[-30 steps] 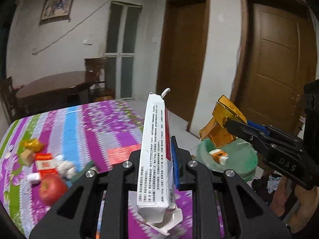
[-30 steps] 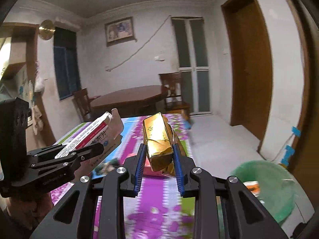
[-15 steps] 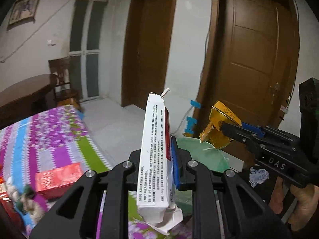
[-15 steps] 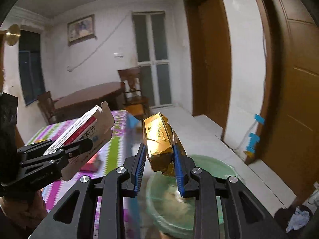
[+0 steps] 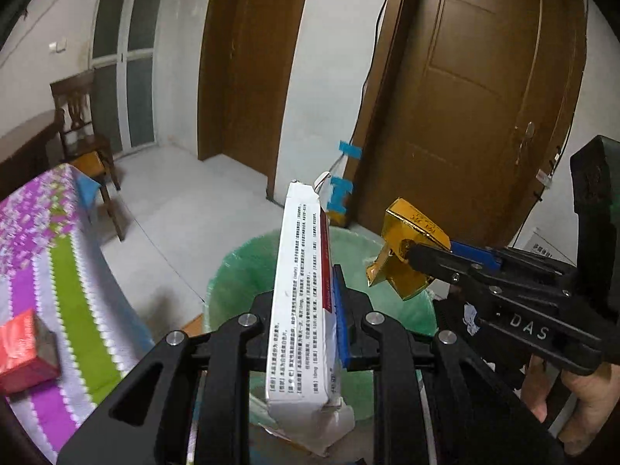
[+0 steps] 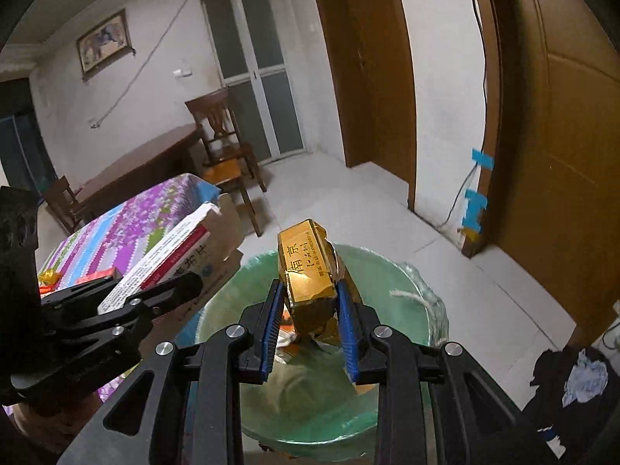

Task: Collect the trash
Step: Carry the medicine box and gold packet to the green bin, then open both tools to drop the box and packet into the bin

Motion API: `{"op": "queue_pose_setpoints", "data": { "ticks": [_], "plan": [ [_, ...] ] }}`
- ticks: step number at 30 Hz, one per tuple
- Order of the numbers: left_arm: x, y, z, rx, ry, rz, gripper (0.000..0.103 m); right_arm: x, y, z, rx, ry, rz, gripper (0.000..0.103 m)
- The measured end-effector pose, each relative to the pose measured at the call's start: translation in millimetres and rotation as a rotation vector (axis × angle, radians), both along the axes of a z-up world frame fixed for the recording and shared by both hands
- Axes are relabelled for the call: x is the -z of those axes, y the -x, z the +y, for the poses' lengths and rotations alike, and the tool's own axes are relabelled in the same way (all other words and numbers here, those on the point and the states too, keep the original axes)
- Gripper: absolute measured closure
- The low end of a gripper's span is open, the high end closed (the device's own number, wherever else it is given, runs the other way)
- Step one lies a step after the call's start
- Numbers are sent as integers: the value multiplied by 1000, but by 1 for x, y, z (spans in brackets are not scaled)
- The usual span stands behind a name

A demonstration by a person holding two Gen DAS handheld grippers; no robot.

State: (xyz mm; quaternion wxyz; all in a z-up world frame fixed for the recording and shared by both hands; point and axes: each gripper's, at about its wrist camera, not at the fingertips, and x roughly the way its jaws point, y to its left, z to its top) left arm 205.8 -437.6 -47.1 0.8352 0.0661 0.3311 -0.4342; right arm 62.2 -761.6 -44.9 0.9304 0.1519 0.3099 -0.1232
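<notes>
Drop step: left gripper pinching white box, right gripper pinching gold pack, both over bin; next, spread jaws.

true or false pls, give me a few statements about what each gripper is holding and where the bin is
1. The left gripper is clamped on a white box. True.
2. The right gripper holds a red box. False: it holds a gold pack.
3. The green-lined bin sits below both grippers. True.
4. The gold pack already lies in the bin. False: it is between the jaws.
5. A red box lies on the striped tablecloth. True.
</notes>
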Motion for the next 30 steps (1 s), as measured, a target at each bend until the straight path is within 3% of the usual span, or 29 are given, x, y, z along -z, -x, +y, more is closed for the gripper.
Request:
{"op": "queue_pose_setpoints", "data": {
  "ticks": [7,14,16,17,18,30],
  "plan": [
    [12,-8,-5,-1,-16,27,85,18,-10,-1,4,-11,5,74],
    [13,-9,-10,4,-26,35,83,10,-3,24,16,-6,2,72],
    [13,-9,-11,4,-34,37,64,8,0,23,23,-20,-5,67],
    [13,-10,-9,0,-28,37,37,9,1,22,28,-24,-10,61],
    [12,-10,-8,-9,-23,29,26,7,4,22,36,-18,-14,60],
    [10,-4,-4,-19,-37,15,26,4,16,27,55,-17,-35,60]
  ]
}}
